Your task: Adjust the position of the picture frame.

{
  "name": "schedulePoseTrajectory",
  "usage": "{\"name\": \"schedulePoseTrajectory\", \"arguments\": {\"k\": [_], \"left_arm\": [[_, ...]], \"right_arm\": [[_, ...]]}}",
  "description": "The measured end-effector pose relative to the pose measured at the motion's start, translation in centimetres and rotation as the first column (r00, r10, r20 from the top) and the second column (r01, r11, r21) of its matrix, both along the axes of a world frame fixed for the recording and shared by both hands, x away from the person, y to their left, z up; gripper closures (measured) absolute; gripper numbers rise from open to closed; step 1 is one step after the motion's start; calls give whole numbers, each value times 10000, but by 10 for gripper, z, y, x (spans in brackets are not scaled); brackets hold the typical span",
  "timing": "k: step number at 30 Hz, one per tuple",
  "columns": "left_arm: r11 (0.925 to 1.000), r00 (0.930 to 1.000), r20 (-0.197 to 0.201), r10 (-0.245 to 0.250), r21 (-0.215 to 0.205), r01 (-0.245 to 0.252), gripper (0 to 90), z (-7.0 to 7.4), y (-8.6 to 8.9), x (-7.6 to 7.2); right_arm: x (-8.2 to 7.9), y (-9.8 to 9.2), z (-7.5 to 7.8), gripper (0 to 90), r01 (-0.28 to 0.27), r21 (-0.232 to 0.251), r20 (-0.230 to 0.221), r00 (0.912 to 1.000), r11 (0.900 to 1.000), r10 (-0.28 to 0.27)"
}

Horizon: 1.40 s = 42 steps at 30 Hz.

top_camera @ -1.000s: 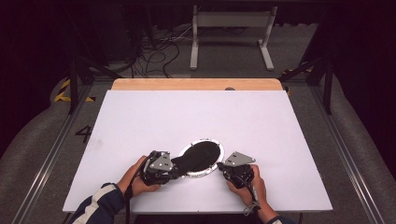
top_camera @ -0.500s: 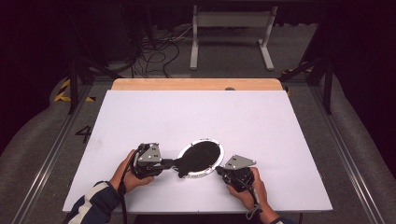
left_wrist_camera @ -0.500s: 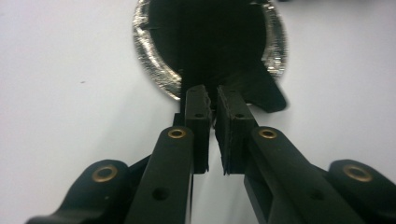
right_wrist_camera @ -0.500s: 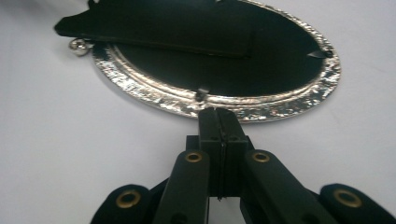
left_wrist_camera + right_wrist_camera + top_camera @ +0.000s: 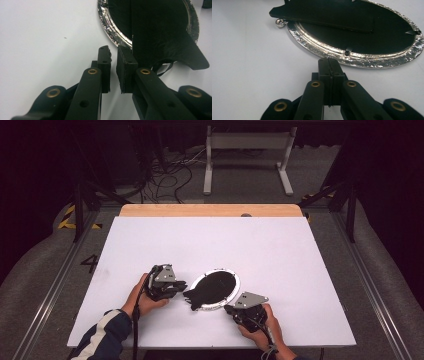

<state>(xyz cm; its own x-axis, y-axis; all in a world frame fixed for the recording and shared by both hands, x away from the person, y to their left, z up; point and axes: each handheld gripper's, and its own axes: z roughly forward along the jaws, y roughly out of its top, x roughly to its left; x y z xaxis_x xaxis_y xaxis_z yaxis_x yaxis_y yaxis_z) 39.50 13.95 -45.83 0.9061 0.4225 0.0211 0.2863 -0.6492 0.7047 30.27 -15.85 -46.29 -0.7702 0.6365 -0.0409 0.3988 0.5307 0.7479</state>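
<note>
Looking down from the high view: white table [image 5: 210, 250] with a wooden strip along its far edge, and a silver-rimmed oval plate [image 5: 231, 292] lying near the front, roughly centre. A black cloth [image 5: 212, 287] covers the plate's inside and spills over its rim toward 8 o'clock, ending in a ragged lobe on the bare table.

Left gripper [image 5: 176, 285] sits at 9 o'clock of the plate, held by a hand [image 5: 142, 297] with a dark sleeve with a white stripe behind it. Tips point at the overhanging cloth edge, just beside it. In the left gripper view, the left gripper [image 5: 113, 53] has its jaws released with a narrow gap, nothing between them. The cloth [image 5: 160, 37] lies just past the right-hand pad; contact between the two can't be judged. Plate rim [image 5: 110, 27] looks like crinkled foil, and a loose thread hangs from the cloth's near edge.

Right gripper [image 5: 229, 309] is at 5 o'clock of the plate, tips close to the rim, held by the other hand [image 5: 262, 325], grey three-cornered plate on top. In the right gripper view, the right gripper [image 5: 329, 61] is clenched, pads pressed flat together on nothing, tips just short of the foil rim [image 5: 362, 60], apart from it. The cloth [image 5: 332, 15] is folded over the plate's far half. A small shiny metal ball [image 5: 280, 23] rests on the table touching the rim's far-left end, at the cloth corner.

Beyond the table: dark floor, tangled cables, and a white metal frame [image 5: 247, 155].
</note>
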Motion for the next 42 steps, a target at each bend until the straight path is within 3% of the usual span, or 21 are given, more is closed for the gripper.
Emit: {"name": "schedulePoseTrajectory", "arguments": {"k": [2, 8, 13, 15, 26, 42], "left_arm": [[9998, 9998, -81, -184, 98, 185, 809, -2, -3, -1], [9999, 9999, -87, -115, 128, 116, 848, -2, -3, -5], [9951, 9953, -77, -961, 225, 963, 880, -2, -10, -16], [9951, 9956, -81, -938, 301, 940, 896, -1, -11, -18], [9922, 9909, -669, -1171, -500, 1139, 900, -6, -6, -19], [9934, 9924, -643, -1053, -517, 1021, 899, -7, -18, -22]], "right_arm": [[1, 0, -1, 900, 14, 102, -35, 10000, 9999, -14], [1, 1, -1, 900, 32, 75, 42, 10000, 10000, -33], [3, 1, -1, 900, -36, 56, 87, 10000, 10000, 35], [3, 1, -1, 900, -79, 60, 75, 9999, 10000, 78], [7, -2, -1, 900, -98, -23, 149, 9998, 9999, 98], [23, -9, 0, 900, 528, 4, 88, 9986, 9986, -528]]}}
